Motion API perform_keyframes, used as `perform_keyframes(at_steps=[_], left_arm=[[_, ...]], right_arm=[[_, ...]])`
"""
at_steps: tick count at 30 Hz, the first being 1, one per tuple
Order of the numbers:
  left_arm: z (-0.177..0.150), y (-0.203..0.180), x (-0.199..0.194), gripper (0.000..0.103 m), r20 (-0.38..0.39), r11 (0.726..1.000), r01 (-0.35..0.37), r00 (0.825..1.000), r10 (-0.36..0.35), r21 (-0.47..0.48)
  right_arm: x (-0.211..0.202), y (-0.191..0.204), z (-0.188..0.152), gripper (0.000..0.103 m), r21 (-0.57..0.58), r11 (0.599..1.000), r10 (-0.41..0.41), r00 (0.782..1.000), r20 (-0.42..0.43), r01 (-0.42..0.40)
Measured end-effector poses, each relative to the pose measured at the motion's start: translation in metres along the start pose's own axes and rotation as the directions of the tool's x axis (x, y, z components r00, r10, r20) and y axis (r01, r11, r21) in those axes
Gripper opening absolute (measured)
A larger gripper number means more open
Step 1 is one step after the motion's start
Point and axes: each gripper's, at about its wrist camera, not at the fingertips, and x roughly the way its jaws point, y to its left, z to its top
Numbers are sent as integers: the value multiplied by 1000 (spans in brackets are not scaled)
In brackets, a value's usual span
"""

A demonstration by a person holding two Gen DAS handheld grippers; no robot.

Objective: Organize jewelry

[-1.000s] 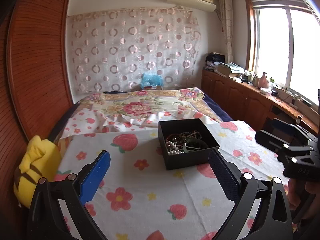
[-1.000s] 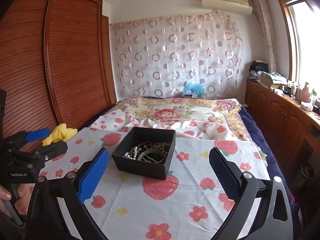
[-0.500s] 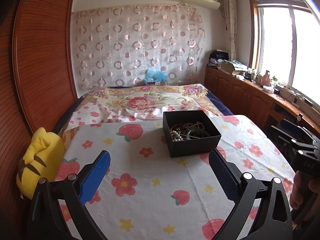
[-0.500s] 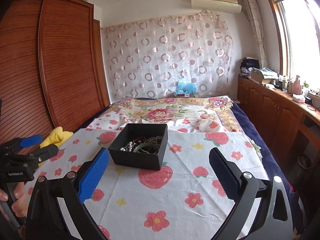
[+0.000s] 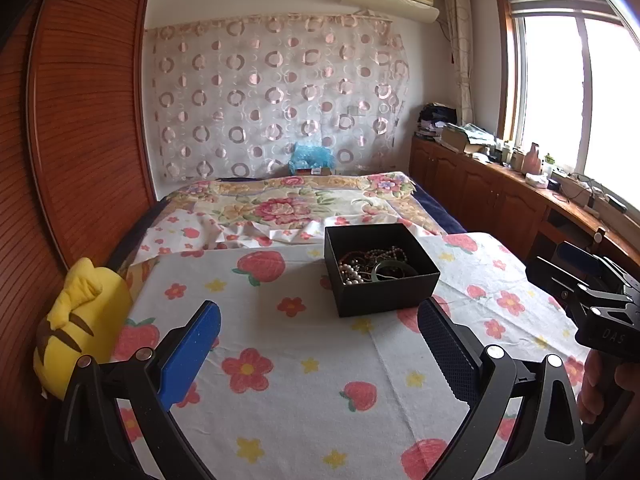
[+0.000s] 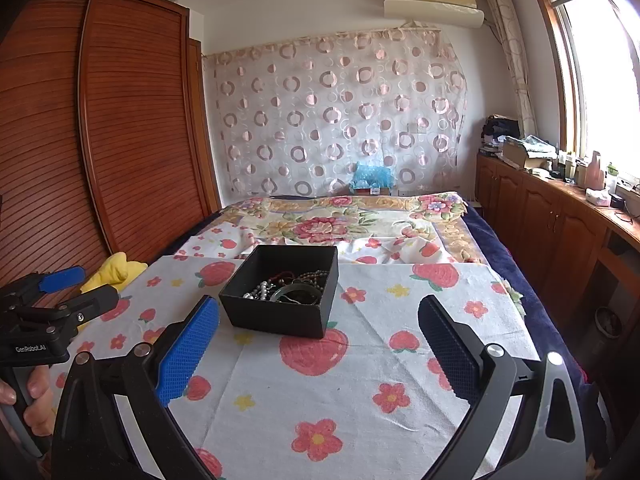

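Left gripper (image 5: 318,338) with jaws spread wide and nothing between them, held above the cloth (image 5: 280,380), a white sheet printed with flowers and strawberries. The box (image 5: 384,294), black and lidless, stands on the cloth ahead of the jaws, nearer the right finger than the left, and apart from both. Inside it lies the jewelry (image 5: 374,266): a tangle of bead strings, pearls and a dark bangle. Right gripper (image 6: 318,336) likewise released and empty; in its view the box (image 6: 280,312) stands ahead of the jaws, just beyond the left finger's tip, without touching it. A yellow plush (image 5: 76,320) lies at the cloth's edge, left of the left gripper's jaws. Each gripper appears at the margin of the other's view, a hand (image 6: 34,394) on the handle.
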Motion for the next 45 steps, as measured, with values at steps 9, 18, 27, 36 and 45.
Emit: perform_keyframes(at_steps=[9, 18, 27, 36, 45], left_arm=[[1, 1, -2, 95, 3, 1000, -4, 1000, 4, -1], [1, 1, -2, 95, 4, 1000, -4, 1000, 4, -2], [1, 1, -7, 95, 21, 1000, -12, 1000, 12, 3], [1, -1, -8, 95, 24, 1000, -12, 1000, 12, 4], [2, -1, -9, 95, 26, 1000, -11, 1000, 11, 3]], right_arm=[[-1, 1, 0, 100, 0, 1000, -1, 1000, 1, 1], [-1, 3, 0, 100, 2, 1000, 2, 1000, -1, -2], [-1, 2, 0, 100, 3, 1000, 1, 1000, 0, -1], [-1, 3, 1, 100, 2, 1000, 1, 1000, 2, -1], [-2, 4, 1, 100, 0, 1000, 2, 1000, 0, -2]])
